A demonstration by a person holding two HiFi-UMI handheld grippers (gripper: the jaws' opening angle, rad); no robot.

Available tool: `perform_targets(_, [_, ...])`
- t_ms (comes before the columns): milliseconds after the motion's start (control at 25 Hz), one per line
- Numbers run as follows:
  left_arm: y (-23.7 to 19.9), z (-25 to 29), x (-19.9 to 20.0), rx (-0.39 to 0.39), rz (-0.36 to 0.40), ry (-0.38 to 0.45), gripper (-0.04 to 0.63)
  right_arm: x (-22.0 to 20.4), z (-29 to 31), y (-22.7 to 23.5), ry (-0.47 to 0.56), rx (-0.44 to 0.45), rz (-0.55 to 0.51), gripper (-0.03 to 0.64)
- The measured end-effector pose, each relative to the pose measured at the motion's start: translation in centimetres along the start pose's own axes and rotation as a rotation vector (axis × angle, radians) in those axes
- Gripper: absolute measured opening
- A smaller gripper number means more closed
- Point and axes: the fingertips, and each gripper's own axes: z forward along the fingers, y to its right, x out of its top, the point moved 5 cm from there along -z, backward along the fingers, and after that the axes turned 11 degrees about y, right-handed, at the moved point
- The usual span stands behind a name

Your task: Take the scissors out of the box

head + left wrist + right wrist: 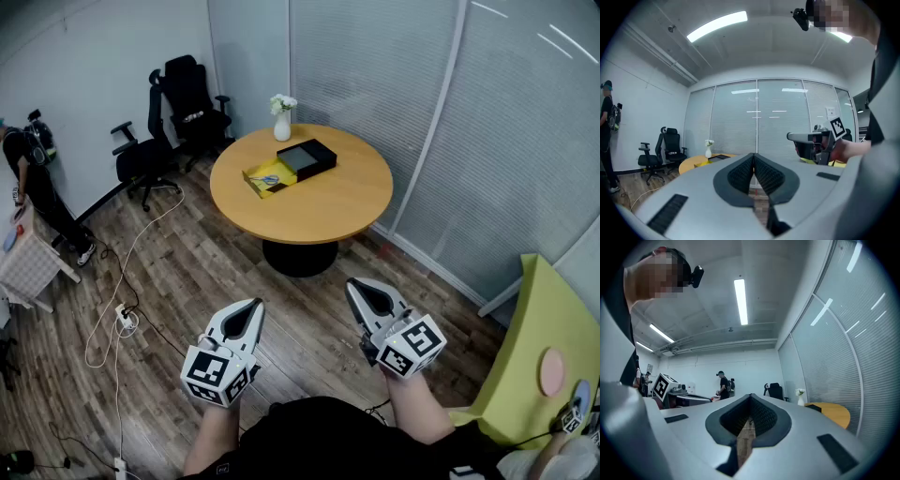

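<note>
The scissors, with blue handles, lie in an open yellow box on the round wooden table. A black box part sits right beside the yellow one. Both grippers hang level over the floor, well short of the table. My left gripper is shut with nothing in it, its tips meeting in the left gripper view. My right gripper is shut and empty too. The table shows small at the left in the left gripper view and at the right in the right gripper view.
A white vase with flowers stands at the table's far edge. Two black office chairs stand at the back left, near a person. Cables and a power strip lie on the wooden floor. A yellow-green seat is at the right.
</note>
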Motion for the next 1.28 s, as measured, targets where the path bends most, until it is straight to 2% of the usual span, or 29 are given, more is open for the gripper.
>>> perform_targets(320, [-0.6, -0.9, -0.9, -0.034, -0.002, 0.004, 0.012, -0.8, 0.7, -0.7, -0.013, 0.0, 0.005, 0.035])
perform_targets(760, [-4.4, -4.8, -1.1, 0.003, -0.013, 0.006, 0.012, -1.8, 3.8, -3.8, 0.006, 0.033, 0.05, 0.035])
perform_targets(1080, [-8.7, -9.7, -2.1, 0.057, -0.042, 0.016, 0.012, -4.4, 6.7, -8.5, -0.033, 0.054, 0.074, 0.037])
perform_targets(1280, [-10.0, -9.9, -2.9, 0.051, -0.069, 0.012, 0.012, -5.5, 7.7, -8.9, -0.063, 0.041, 0.091, 0.037])
